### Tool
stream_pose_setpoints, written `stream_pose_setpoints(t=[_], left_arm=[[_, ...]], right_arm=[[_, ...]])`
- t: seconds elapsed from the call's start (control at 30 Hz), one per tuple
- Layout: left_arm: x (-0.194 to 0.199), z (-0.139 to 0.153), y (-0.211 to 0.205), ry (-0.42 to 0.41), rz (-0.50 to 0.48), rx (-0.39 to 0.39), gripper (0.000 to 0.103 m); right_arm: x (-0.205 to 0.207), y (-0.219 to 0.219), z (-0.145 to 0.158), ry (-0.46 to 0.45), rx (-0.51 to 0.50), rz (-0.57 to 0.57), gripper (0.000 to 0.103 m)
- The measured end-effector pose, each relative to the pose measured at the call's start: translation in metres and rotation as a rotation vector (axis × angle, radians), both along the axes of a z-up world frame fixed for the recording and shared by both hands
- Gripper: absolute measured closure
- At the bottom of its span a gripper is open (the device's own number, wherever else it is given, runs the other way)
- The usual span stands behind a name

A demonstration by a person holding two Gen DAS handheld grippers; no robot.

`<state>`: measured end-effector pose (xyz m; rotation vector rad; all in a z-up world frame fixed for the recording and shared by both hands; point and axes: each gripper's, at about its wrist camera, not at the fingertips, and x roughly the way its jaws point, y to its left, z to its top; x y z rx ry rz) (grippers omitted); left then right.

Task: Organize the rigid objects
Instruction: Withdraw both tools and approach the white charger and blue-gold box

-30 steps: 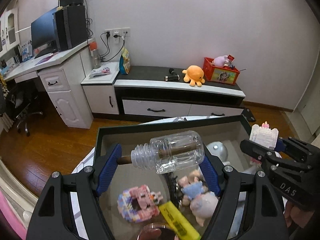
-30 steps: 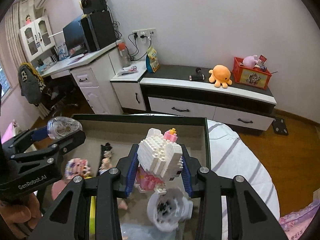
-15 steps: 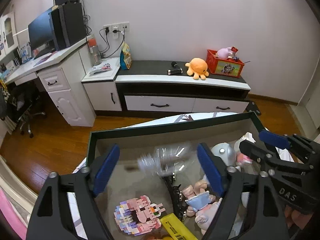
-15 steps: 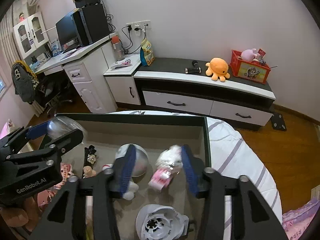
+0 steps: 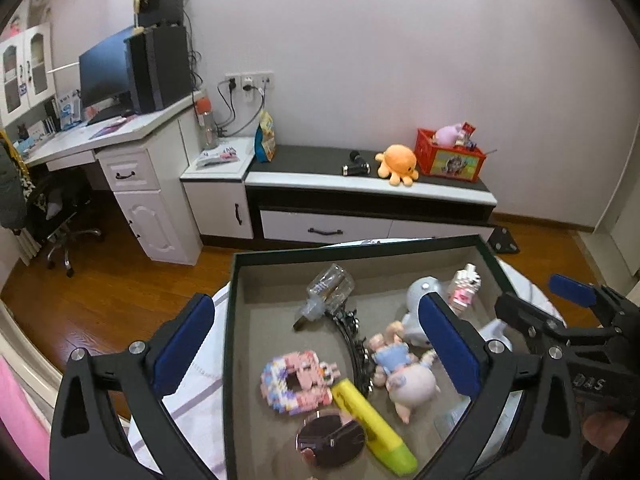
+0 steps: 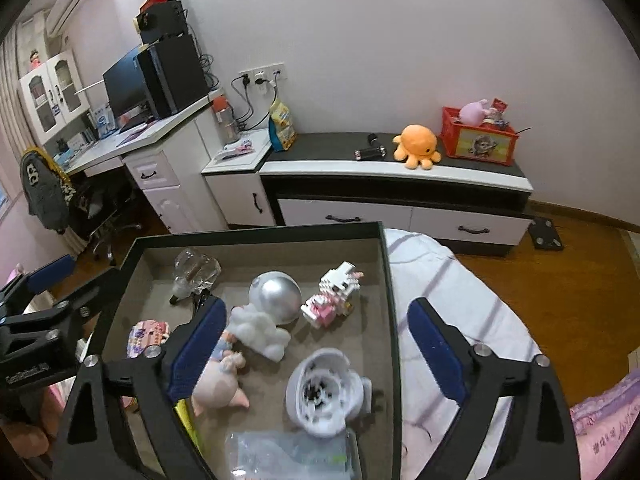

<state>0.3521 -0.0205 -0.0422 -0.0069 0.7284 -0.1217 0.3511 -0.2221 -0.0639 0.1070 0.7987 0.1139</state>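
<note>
Both grippers wide apart, nothing between the pads; jaws have just been opening on both. Left gripper (image 5: 316,346) hangs over the near left part of the box (image 5: 236,264), a shallow dark-rimmed tray with matte grey-brown lining, sitting on a white striped cloth (image 6: 440,280). Right gripper (image 6: 316,344) straddles the box's right wall, one blue pad over the contents, the other over the cloth. Nearest in the box: a round dark glossy disc (image 5: 332,440), a yellow plastic marker (image 5: 372,424) lying diagonally, a clear plastic bag (image 6: 288,456), a white ribbed plastic shell (image 6: 320,388). Just beyond: pink and white brick-built ring (image 5: 298,382), knobbly surface; soft pig plush (image 5: 404,380) in blue; a thin black metal piece (image 5: 352,340) running up the middle. Further in: white figure with smooth silver dome (image 6: 274,300), lying on its side. The white and pink block castle (image 6: 332,294) lies tipped over right of the dome, beyond the right gripper's pads, free. The clear plastic bottle (image 5: 326,294), ribbed neck, brown stick inside, lies on its side at the far left of the box floor, beyond the left gripper, free. Far: white and black cabinet (image 5: 368,200), orange octopus plush (image 5: 396,164), red crate (image 5: 448,156).
</note>
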Motion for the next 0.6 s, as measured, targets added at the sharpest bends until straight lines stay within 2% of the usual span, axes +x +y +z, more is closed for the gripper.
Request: stream_pose_setpoints(t=[0.33, 0.6], left_arm=[[-0.092, 0.040, 0.019, -0.094, 0.013, -0.023, 0.000], [-0.173, 0.057, 0.031, -0.133, 0.033, -0.031, 0.000]], right_arm=[[-0.083, 0.007, 0.046, -0.099, 0.039, 0.010, 0.000], [-0.161, 0.005, 0.063, -0.164, 0.061, 0.026, 0.000]])
